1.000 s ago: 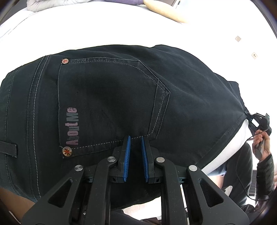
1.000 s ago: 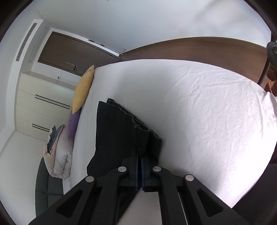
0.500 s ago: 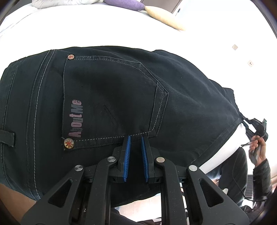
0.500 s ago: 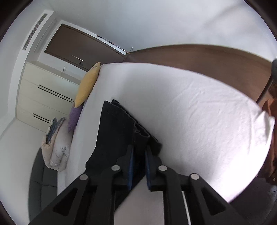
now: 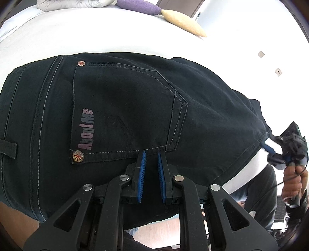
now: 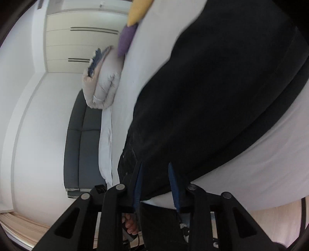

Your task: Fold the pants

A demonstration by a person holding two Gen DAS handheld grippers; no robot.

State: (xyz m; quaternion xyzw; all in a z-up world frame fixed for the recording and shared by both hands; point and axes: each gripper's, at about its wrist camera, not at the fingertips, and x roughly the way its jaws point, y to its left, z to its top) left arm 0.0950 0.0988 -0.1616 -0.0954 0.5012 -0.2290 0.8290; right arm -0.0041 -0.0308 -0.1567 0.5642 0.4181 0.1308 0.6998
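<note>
White bedsheet (image 5: 96, 34) fills the background behind the dark pants (image 5: 125, 106), which lie flat across the middle of the left wrist view. At the lower centre, the left gripper (image 5: 150, 154) is clenched on the near edge of the fabric below the back pocket (image 5: 125, 108). At the right edge, the right gripper (image 6: 155, 168) has just been opening; its blue pads stand apart, released, with cloth behind them. One-sided holding could drag the pants crooked, and the free hem may wrinkle. Farther up, purple pillow (image 5: 139, 6) rests.
</note>
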